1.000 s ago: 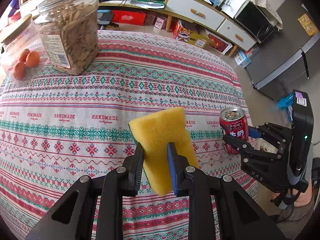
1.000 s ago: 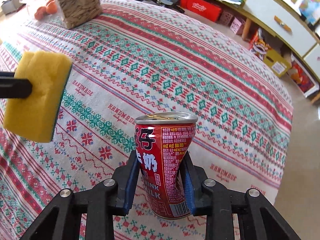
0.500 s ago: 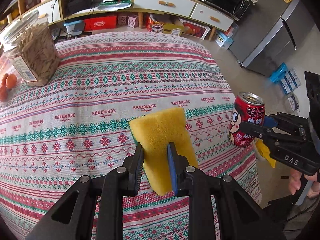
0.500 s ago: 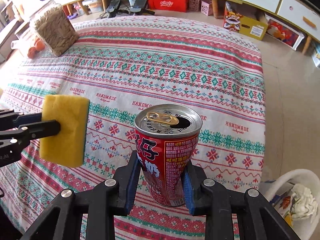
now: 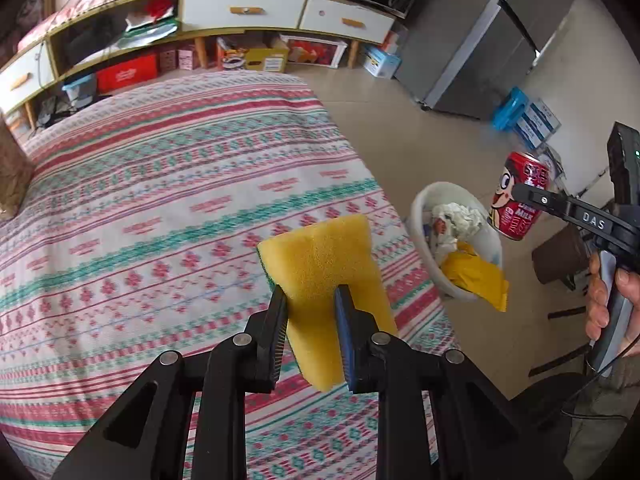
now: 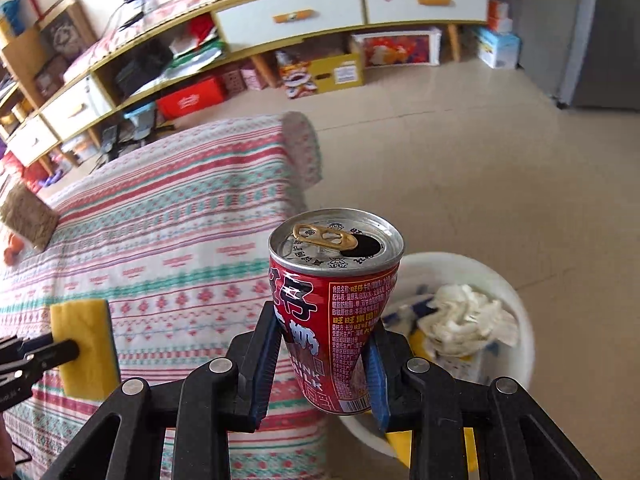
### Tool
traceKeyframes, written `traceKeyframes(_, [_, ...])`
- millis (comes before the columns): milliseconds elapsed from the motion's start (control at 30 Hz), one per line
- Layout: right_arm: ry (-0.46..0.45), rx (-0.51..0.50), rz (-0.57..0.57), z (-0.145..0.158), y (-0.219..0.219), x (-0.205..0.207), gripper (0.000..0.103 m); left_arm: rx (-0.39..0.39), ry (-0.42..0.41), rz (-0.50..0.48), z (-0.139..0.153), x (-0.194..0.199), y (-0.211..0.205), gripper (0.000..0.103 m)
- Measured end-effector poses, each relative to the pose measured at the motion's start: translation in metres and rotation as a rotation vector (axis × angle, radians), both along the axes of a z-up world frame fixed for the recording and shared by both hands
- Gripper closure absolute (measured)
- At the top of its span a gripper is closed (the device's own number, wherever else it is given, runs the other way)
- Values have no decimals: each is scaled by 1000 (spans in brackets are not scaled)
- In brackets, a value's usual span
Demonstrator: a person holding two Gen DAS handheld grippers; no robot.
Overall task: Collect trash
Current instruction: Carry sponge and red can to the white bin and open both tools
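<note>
Can: red milk can (image 6: 334, 316) sits pinched between the right gripper (image 6: 320, 354) pads, its waist dented in, opened top tilted a little toward the upper left of the right wrist frame.
Bin: white bin (image 6: 516, 300) at lower right of that frame, already holding crumpled paper (image 6: 464, 314) and a yellow wrapper (image 5: 478, 276); the can hangs beside its near rim, not yet over the middle.
Sponge: yellow sponge (image 5: 328, 276) clamped in the left gripper (image 5: 310, 334), centre of the left wrist frame, above the patterned tablecloth (image 5: 160, 208) edge.
Advice: likely best to carry the can across the rim before letting go, low enough not to bounce out.
Risk: dregs may spill from the opening.
</note>
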State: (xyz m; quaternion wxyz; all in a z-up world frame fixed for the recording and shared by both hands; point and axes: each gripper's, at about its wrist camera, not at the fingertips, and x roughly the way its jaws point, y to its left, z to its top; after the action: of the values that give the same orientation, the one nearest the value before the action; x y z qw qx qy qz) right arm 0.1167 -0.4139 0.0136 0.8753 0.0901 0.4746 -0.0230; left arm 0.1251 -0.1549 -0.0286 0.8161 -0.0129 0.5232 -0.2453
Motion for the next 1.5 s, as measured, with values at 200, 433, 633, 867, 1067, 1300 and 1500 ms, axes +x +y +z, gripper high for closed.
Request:
traceKeyframes(200, [91, -2, -116, -21, -48, -4, 69, -111, 41, -88, -7, -5, -92, 79])
traceKeyframes(433, [127, 21, -212, -32, -88, -11, 69, -91, 104, -197, -35, -7, -201, 78])
traceKeyframes(633, [125, 35, -208, -32, -91, -10, 69, -13, 102, -191, -61, 9, -239, 78])
traceKeyframes(867, [135, 41, -202, -35, -90, -5, 69, 21, 54, -153, -71, 31, -248, 78])
traceKeyframes(1067, [197, 4, -206, -46, -91, -1, 68, -41, 70, -149, -68, 36, -242, 75])
traceKeyframes(1300, [209, -12, -234, -43, -95, -2, 57, -36, 88, -135, -61, 27, -233, 66])
traceKeyframes(1500, [194, -3, -250, -41, -98, -5, 55, -49, 72, -123, -49, 24, -228, 65])
